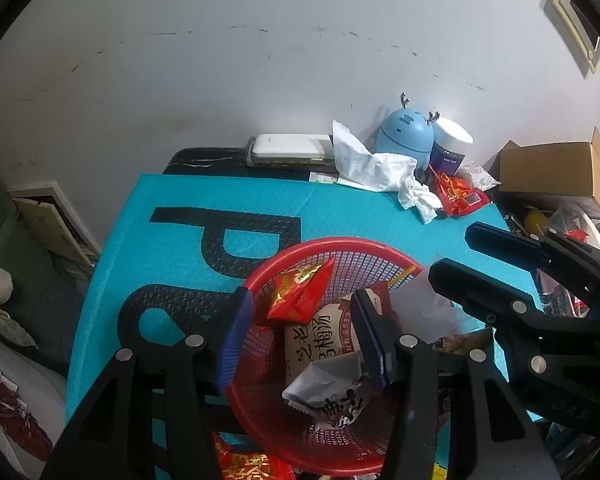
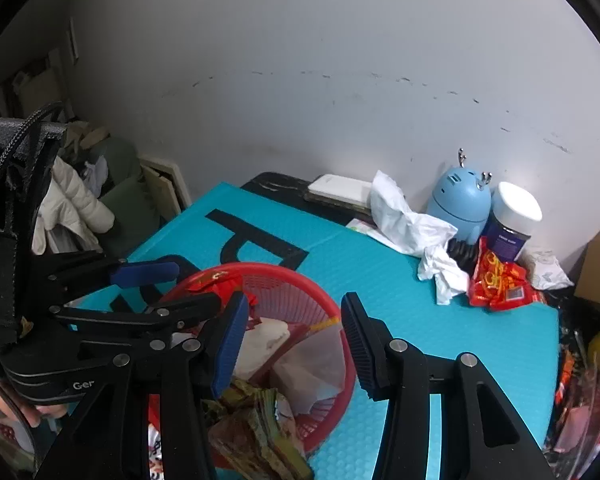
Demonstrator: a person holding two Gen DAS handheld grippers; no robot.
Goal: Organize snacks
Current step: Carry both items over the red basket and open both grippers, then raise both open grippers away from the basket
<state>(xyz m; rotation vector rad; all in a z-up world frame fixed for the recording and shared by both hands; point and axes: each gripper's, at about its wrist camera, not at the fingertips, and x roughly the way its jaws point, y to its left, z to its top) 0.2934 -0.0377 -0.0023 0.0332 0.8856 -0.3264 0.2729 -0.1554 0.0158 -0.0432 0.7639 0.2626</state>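
Your left gripper hangs with jaws apart, gripping nothing, over the round red plastic mesh basket at lower centre, which holds a red foil snack packet. Your right gripper gapes empty above the same basket; another red snack bag lies right of centre on the teal padded mat.

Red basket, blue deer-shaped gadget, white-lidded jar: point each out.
red basket (image 1: 320, 246): left wrist view, far rim.
blue deer-shaped gadget (image 2: 458, 200): right wrist view, middle of its body.
white-lidded jar (image 2: 516, 204): right wrist view, on the lid.
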